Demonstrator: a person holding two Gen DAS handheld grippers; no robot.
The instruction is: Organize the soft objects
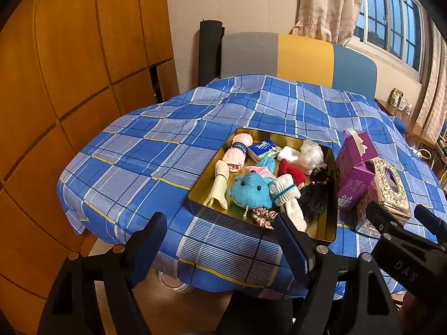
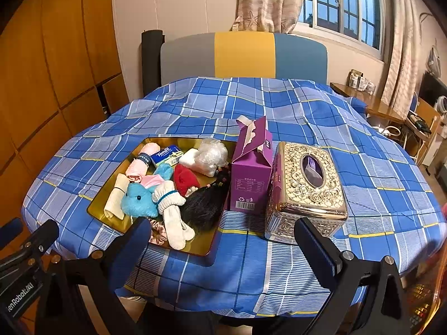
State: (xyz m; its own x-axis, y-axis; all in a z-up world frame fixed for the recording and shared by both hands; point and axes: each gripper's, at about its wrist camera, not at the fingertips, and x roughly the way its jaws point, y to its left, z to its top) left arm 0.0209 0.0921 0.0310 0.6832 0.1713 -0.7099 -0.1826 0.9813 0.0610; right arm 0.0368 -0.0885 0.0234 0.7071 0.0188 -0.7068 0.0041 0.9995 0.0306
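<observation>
Hovering off the worktop's (image 2: 251, 273) near edge, the left hand-held gripper (image 1: 220, 237) and right hand-held gripper (image 2: 223, 240) both gaped wide and empty, likely poised to choose. Just inside that edge, the gold tray (image 2: 204, 247) corralled the soft objects: blue plush toy (image 2: 138, 198), white sock (image 2: 171, 209), black wig (image 2: 204, 205). Beside its right wall stood a purple carton (image 2: 251, 173) and an ornate tissue box (image 2: 307, 184).
</observation>
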